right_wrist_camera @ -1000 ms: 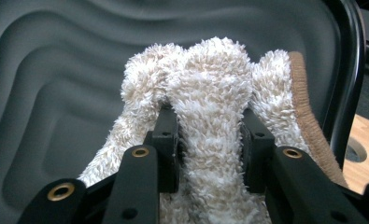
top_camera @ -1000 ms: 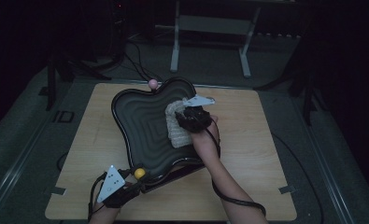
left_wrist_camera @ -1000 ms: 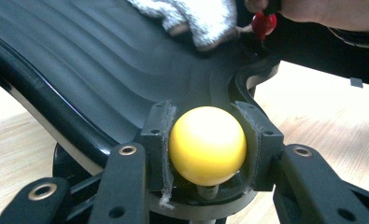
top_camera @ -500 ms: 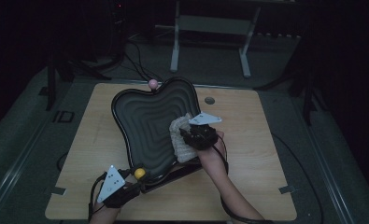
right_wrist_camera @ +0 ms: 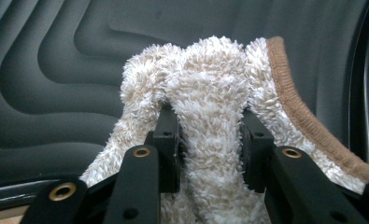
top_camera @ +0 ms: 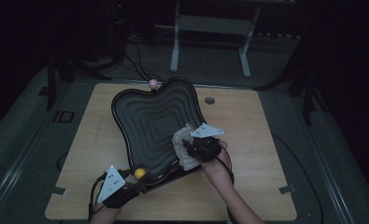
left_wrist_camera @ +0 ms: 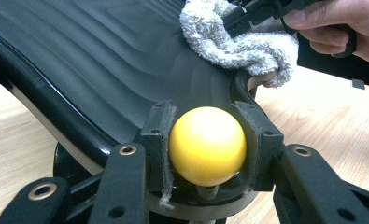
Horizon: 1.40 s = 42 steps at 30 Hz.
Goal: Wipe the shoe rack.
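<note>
- Light wood table (top_camera: 266,140), dim room, grey floor, metal stand (top_camera: 210,28) behind, cables.
- Black ridged tray (top_camera: 154,116) tilted on the table.
- Left gripper (left_wrist_camera: 207,149) clamped on the tray's yellow knob (left_wrist_camera: 207,144), near edge.
- Right gripper (right_wrist_camera: 209,140) pinching a fluffy towel (right_wrist_camera: 210,93) against the tray's inside, near right.

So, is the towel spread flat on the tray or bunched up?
Bunched up: the towel stands in thick folds, pinched by the right gripper on the ridged tray.
</note>
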Available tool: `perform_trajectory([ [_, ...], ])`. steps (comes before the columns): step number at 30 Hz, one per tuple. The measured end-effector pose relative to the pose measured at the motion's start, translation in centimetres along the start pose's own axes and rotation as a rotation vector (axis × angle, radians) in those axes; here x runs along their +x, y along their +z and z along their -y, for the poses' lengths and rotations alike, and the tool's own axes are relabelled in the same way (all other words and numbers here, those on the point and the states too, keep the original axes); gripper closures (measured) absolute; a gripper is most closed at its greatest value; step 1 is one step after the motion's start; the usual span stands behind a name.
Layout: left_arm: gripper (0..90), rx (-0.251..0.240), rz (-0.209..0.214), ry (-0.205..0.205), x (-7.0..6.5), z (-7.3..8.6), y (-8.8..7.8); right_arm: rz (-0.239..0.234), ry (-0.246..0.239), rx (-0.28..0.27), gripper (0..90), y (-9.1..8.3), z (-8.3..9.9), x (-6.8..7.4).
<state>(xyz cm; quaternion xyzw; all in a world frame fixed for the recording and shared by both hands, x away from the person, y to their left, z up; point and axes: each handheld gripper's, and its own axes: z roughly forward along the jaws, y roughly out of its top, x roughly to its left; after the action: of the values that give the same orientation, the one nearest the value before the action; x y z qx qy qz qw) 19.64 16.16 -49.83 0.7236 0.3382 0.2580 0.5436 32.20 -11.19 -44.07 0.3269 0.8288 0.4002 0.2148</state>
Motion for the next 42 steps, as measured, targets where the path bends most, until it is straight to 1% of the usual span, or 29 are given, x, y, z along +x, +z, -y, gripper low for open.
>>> perform_trajectory([
  [5, 59.3, -0.002, 0.000, 0.001, 0.0, 0.0, 0.0, 0.001, 0.001, -0.005, 66.2, 0.0, 0.1, 0.1],
  [6, 59.3, -0.002, 0.000, 0.000, 0.0, 0.0, 0.0, -0.002, 0.010, -0.011, 66.2, 0.0, 0.1, 0.0],
  [7, 59.3, -0.001, 0.002, 0.002, 0.0, 0.0, 0.0, -0.004, 0.019, -0.027, 66.2, 0.0, 0.2, -0.1],
  [9, 59.2, -0.003, 0.001, 0.001, 0.0, 0.0, 0.0, -0.015, 0.016, -0.040, 66.3, -0.2, 0.1, -0.1],
  [11, 59.3, -0.004, 0.001, 0.001, 0.0, 0.1, 0.0, -0.023, 0.016, -0.040, 66.3, -0.2, -0.1, -0.1],
  [12, 59.3, -0.001, 0.004, 0.001, 0.1, 0.0, 0.0, -0.028, 0.013, -0.042, 66.2, -0.2, -0.4, -0.2],
  [13, 59.3, -0.002, 0.004, 0.001, 0.1, 0.0, 0.0, -0.056, 0.042, -0.072, 66.1, -0.4, -1.2, -0.6],
  [14, 59.3, -0.002, 0.003, 0.001, 0.1, 0.0, 0.0, -0.069, 0.055, -0.091, 66.1, -0.5, -1.7, -0.8],
  [17, 59.3, 0.000, 0.003, 0.002, 0.1, 0.0, 0.0, -0.055, 0.066, -0.128, 65.9, -0.8, -3.6, -1.1],
  [19, 59.3, -0.002, 0.002, 0.001, 0.1, 0.0, 0.0, -0.058, 0.062, -0.137, 65.8, -0.6, -4.9, -1.4],
  [21, 59.2, -0.002, 0.004, -0.001, 0.1, 0.0, 0.0, -0.061, 0.064, -0.141, 66.1, -0.1, -6.3, -1.6],
  [22, 59.2, 0.000, 0.005, 0.000, 0.1, 0.0, 0.0, -0.055, 0.061, -0.138, 66.0, 0.2, -7.0, -1.6],
  [25, 59.3, -0.003, 0.005, 0.001, 0.1, 0.0, 0.0, -0.014, 0.058, -0.131, 66.1, 1.3, -9.0, -1.6],
  [27, 59.3, -0.003, 0.007, 0.001, 0.1, 0.0, 0.0, -0.009, 0.068, -0.139, 66.1, 2.0, -10.2, -1.7],
  [29, 59.3, -0.005, 0.008, 0.002, 0.1, 0.1, 0.0, -0.008, 0.071, -0.134, 66.1, 2.7, -11.5, -1.9],
  [32, 59.3, -0.005, 0.011, 0.003, 0.2, 0.1, 0.0, 0.014, 0.087, -0.125, 66.1, 3.8, -12.9, -2.1],
  [34, 59.3, -0.006, 0.009, 0.002, 0.1, 0.1, 0.0, 0.025, 0.104, -0.111, 65.9, 4.6, -13.5, -2.3],
  [35, 59.3, -0.006, 0.009, 0.002, 0.1, 0.1, 0.0, 0.025, 0.104, -0.111, 65.9, 4.6, -13.5, -2.3],
  [37, 59.3, -0.003, 0.014, 0.002, 0.2, 0.0, 0.0, 0.032, 0.118, -0.093, 65.8, 5.6, -13.6, -2.5],
  [39, 59.2, -0.005, 0.013, 0.002, 0.2, 0.1, 0.0, 0.049, 0.110, -0.075, 65.7, 6.2, -13.5, -2.6],
  [40, 59.3, -0.005, 0.012, 0.001, 0.2, 0.1, 0.0, 0.046, 0.114, -0.070, 65.7, 6.5, -13.3, -2.7],
  [42, 59.3, -0.003, 0.011, 0.002, 0.2, 0.0, 0.0, 0.047, 0.123, -0.080, 65.8, 6.7, -13.0, -2.7],
])
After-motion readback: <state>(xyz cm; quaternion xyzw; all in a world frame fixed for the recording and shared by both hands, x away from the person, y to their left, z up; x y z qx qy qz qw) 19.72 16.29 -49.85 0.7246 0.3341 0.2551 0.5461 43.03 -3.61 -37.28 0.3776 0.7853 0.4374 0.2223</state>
